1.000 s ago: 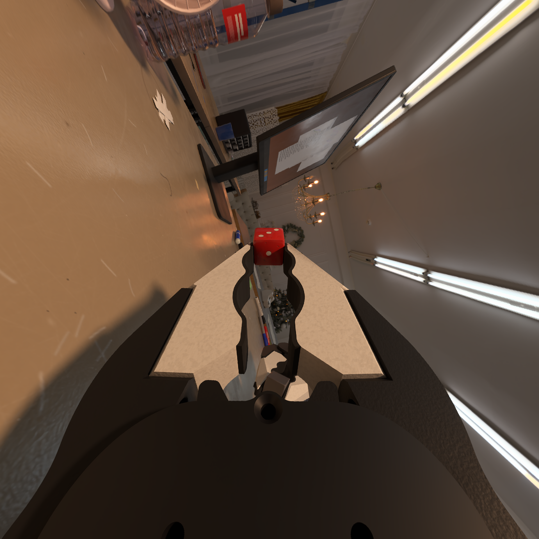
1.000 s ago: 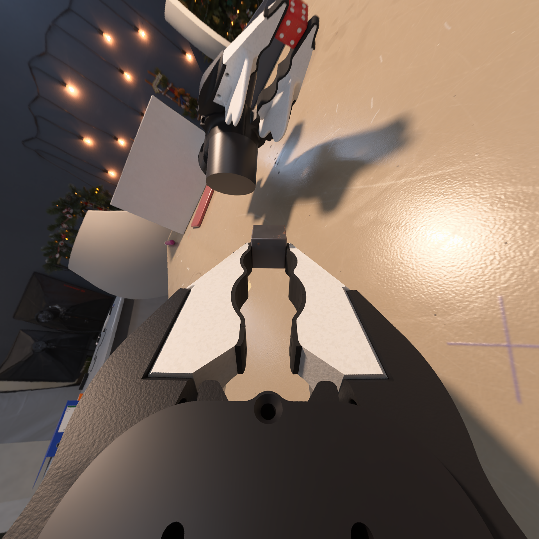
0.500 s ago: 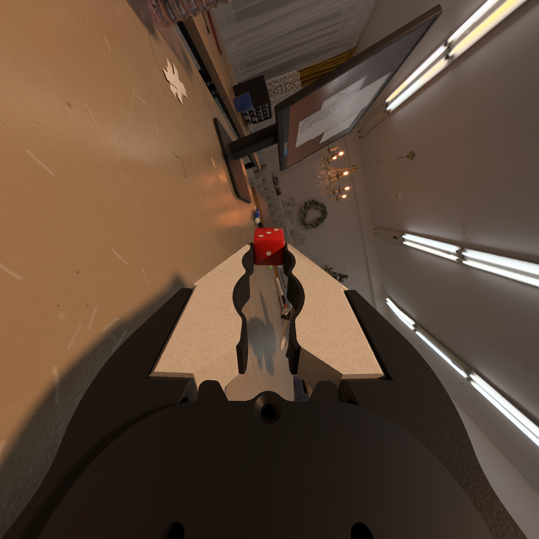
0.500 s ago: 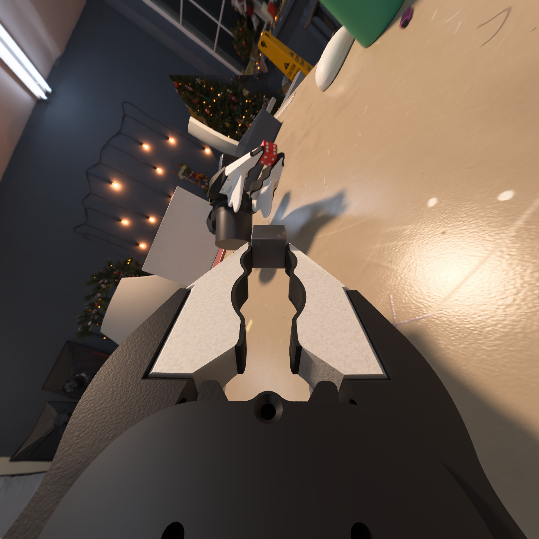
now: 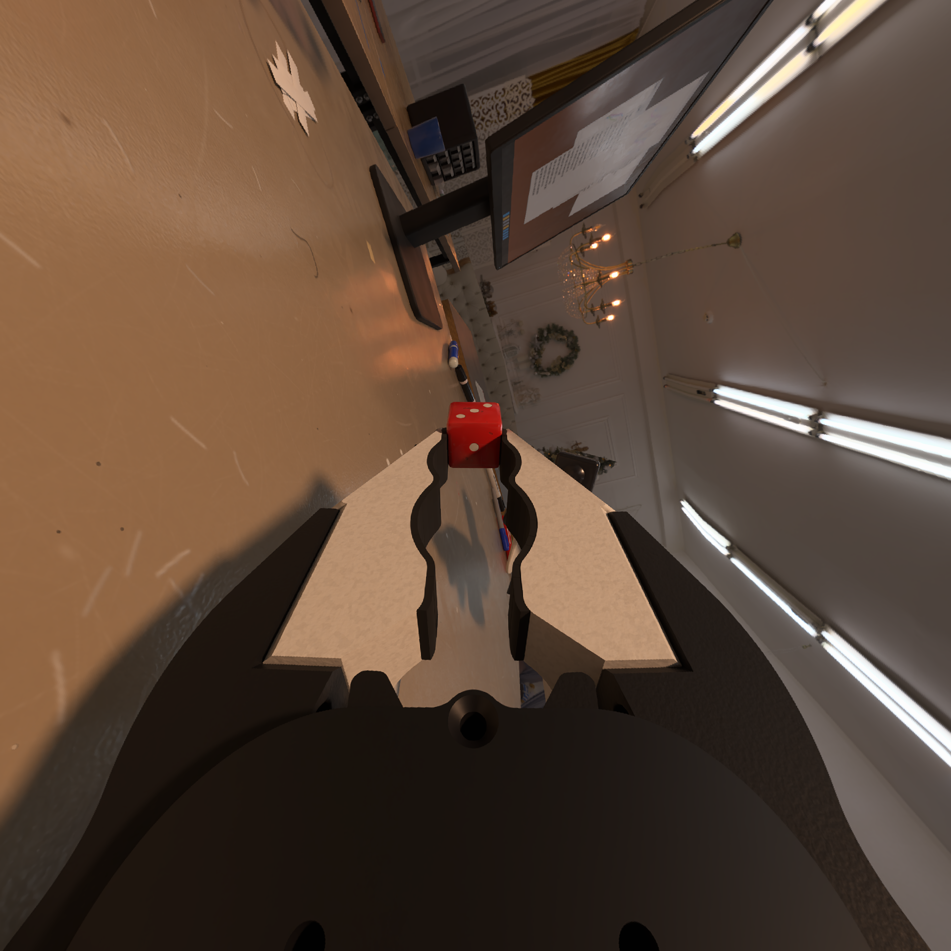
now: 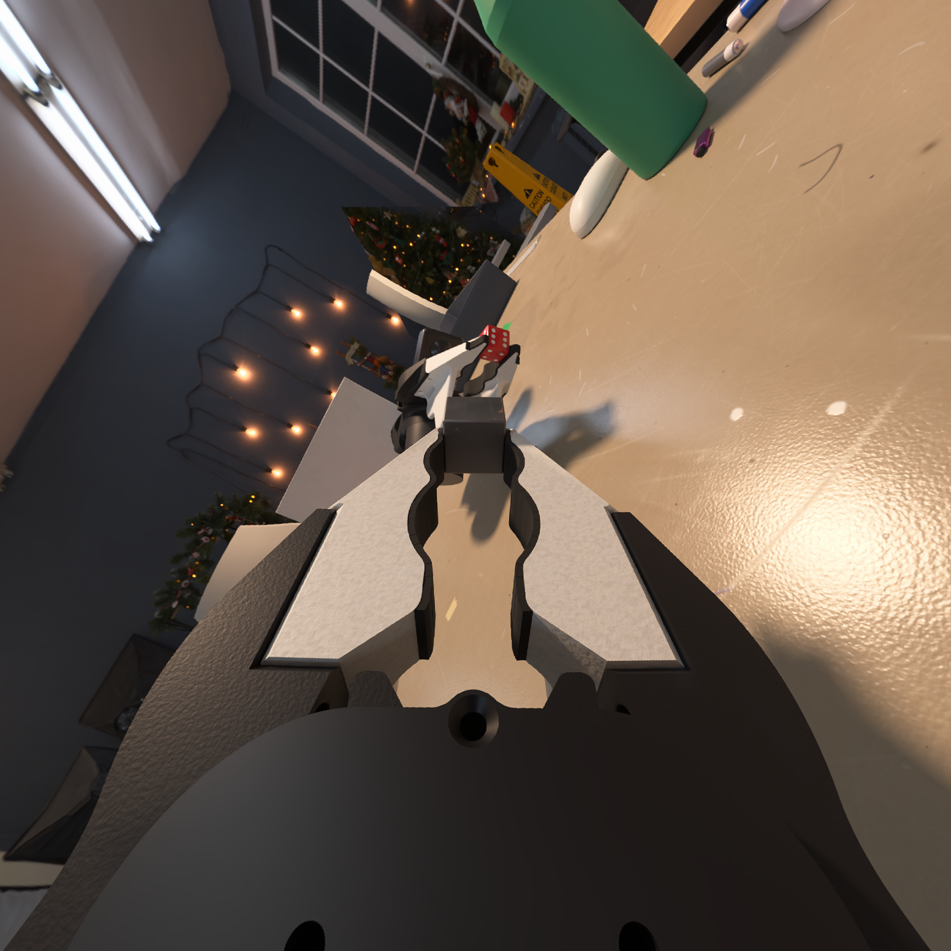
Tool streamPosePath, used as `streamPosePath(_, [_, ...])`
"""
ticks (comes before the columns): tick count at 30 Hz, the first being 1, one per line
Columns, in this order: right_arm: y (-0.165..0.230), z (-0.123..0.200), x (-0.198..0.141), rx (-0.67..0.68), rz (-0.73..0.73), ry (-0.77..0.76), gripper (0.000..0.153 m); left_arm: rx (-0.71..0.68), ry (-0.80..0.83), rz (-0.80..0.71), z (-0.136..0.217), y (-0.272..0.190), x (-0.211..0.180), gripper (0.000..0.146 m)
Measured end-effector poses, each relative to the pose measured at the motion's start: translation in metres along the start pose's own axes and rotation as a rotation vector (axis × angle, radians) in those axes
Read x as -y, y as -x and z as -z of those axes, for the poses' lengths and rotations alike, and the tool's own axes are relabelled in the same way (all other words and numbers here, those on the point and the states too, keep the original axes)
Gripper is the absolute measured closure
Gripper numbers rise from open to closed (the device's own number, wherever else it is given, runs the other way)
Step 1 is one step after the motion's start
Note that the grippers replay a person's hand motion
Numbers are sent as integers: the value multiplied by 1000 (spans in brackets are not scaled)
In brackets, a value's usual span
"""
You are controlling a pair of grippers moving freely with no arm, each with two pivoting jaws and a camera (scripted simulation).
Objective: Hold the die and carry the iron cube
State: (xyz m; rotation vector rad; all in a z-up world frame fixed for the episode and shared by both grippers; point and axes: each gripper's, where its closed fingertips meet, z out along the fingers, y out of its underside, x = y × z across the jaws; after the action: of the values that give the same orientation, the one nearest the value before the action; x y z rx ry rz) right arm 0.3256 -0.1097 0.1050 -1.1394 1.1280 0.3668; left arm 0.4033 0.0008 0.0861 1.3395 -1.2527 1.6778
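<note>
Already both grasps are made: the left hand-held gripper [image 5: 474,443] clamps the red die [image 5: 474,435], and the right hand-held gripper [image 6: 473,446] clamps the iron cube [image 6: 473,435], which, by its shadow, hangs above the table [image 6: 746,401]. The left hand-held gripper sits at twelve o'clock, so the carry likely needs a path around it.

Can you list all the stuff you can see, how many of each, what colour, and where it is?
die: 1, red with white dots, between the left gripper's fingertips
iron cube: 1, dark grey, between the right gripper's fingertips
table: 1, tan, under both
cylinder: 1, green, far end of table
markers: 2 at least, by the cylinder
monitor: 1, dark frame, table's far edge
paper snowflake: 1, white, on table
left gripper: 1, white fingers, shut on die
right gripper: 1, white fingers, shut on cube
</note>
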Motion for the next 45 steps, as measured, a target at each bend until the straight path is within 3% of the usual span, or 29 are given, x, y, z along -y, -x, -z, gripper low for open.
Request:
streamPosePath(33, [-2,16,27,68,-112,-221,131,-68,275,52,-23,-12,-71,127])
streamPosePath(45, [0,6,12,57,-82,-132,131,-54,365,20,-25,-13,-89,127])
